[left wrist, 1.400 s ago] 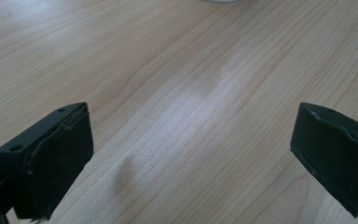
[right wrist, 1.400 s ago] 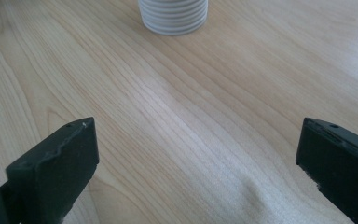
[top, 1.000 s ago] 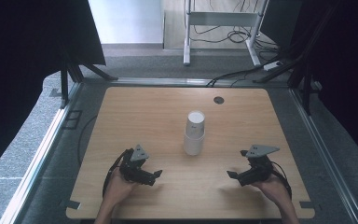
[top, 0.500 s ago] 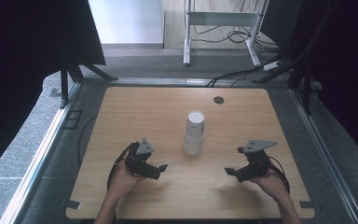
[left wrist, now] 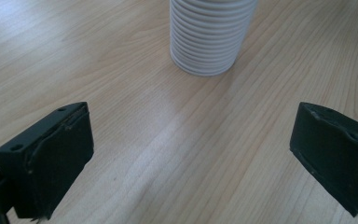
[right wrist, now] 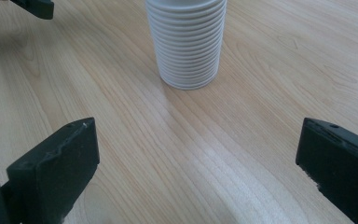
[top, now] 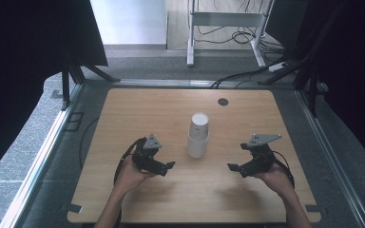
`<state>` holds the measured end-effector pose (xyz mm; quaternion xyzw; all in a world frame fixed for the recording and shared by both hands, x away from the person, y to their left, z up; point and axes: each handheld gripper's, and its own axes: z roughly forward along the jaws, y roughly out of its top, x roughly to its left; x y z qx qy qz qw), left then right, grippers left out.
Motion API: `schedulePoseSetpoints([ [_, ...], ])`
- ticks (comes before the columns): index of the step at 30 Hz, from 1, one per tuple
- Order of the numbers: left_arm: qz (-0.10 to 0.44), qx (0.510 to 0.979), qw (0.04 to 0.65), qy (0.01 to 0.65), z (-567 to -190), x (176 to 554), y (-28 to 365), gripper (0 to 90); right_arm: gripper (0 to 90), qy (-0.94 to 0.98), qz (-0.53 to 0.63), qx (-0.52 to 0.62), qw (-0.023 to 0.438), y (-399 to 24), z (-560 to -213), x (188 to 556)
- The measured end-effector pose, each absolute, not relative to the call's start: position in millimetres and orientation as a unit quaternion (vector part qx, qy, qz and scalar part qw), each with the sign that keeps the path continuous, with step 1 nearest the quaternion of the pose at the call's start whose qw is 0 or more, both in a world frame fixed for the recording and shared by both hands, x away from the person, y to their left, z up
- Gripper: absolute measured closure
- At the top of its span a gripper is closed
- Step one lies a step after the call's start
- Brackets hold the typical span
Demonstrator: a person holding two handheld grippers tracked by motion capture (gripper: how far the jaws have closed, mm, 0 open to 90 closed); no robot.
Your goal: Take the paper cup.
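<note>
A stack of white paper cups (top: 198,135) stands upside down near the middle of the wooden table (top: 138,114). My left gripper (top: 169,167) rests low to its left, jaws wide apart and pointing at the stack (left wrist: 211,36). To the right of the cups my right gripper (top: 232,168) is open too, with nothing between its jaws, and faces the stack (right wrist: 187,42). Neither gripper touches the cups. A tip of the left gripper (right wrist: 33,6) shows at the top left of the right gripper view.
A small dark round grommet (top: 223,101) sits near the table's far edge. A metal frame rail (top: 43,152) runs along the left side, another (top: 330,152) along the right. Cables (top: 237,76) lie on the floor beyond the table.
Both grippers have edged inward toward the cup stack; the left one has turned its jaws more to the right. The stack has not moved.
</note>
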<state>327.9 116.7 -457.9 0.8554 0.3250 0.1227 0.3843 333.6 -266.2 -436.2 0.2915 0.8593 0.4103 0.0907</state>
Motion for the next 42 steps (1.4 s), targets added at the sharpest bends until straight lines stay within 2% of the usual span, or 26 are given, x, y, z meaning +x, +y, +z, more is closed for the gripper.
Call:
schedulePoseSetpoints([
  [10, 0.107, 0.852, 0.400, 0.320, -455, 342, 108, 0.0, 0.3, 0.866, 0.399, 0.284, 0.096, -256, -423, 344],
  [42, 0.122, 0.871, 0.389, 0.276, -446, 370, 70, 5.1, 0.9, 0.881, 0.387, 0.263, 0.072, -228, -398, 378],
])
